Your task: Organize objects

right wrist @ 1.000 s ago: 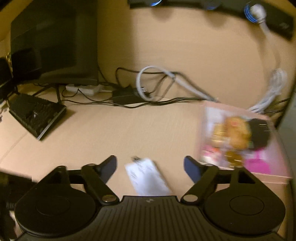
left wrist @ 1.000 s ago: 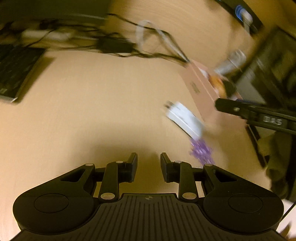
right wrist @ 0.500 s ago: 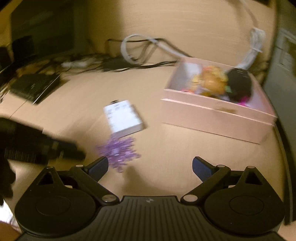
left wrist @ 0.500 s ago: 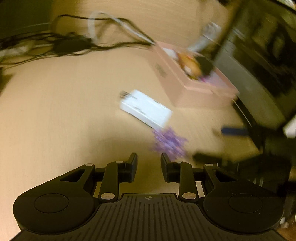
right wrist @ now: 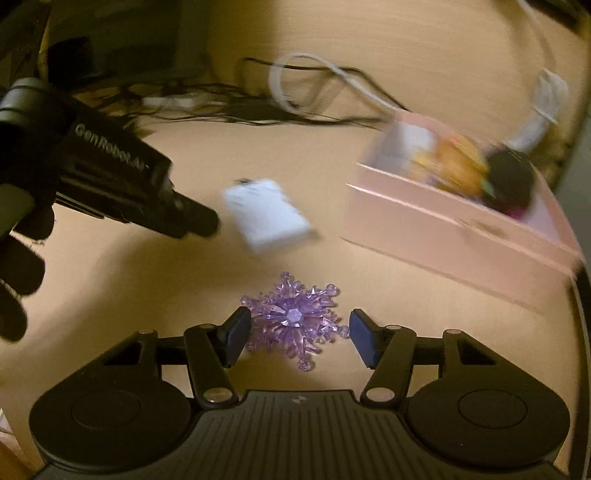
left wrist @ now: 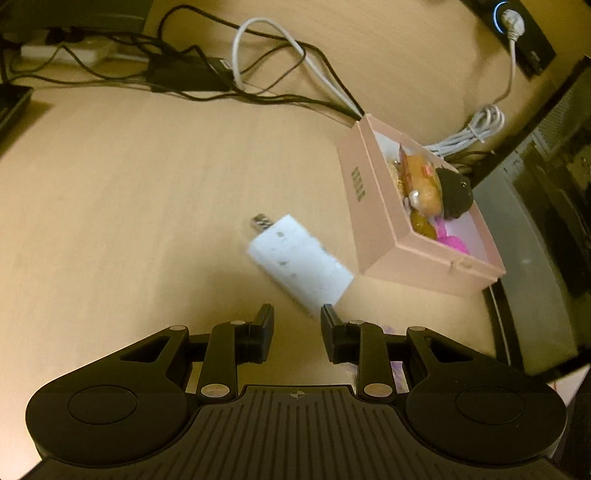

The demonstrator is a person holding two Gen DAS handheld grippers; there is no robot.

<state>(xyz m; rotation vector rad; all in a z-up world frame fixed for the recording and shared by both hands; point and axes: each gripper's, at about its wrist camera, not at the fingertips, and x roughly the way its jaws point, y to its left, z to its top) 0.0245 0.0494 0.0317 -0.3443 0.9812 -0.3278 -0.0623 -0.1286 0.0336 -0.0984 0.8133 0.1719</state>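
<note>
A purple crystal snowflake (right wrist: 293, 317) lies on the wooden desk between the fingers of my right gripper (right wrist: 300, 338). Its jaws are closing, and both pads touch the snowflake's tips. In the left wrist view only a sliver of the snowflake (left wrist: 396, 369) shows behind the right finger. A white plug adapter (left wrist: 299, 267) lies flat just ahead of my left gripper (left wrist: 297, 328), which is narrowly open with nothing in it. Its tip (right wrist: 201, 223) sits left of the adapter (right wrist: 267, 218). An open pink box (left wrist: 380, 229) holding small toys stands to the right.
Black and white cables (left wrist: 266, 59) and a power brick (left wrist: 184, 72) run along the back of the desk. A black wall socket strip (left wrist: 517, 33) is at the top right, and a dark grey case (left wrist: 532, 258) stands beside the box. A gloved hand (right wrist: 22, 258) holds the left gripper.
My right gripper dropped toward the desk and its wide jaws narrowed around the snowflake. The left gripper moved closer to the white adapter with its jaw gap unchanged.
</note>
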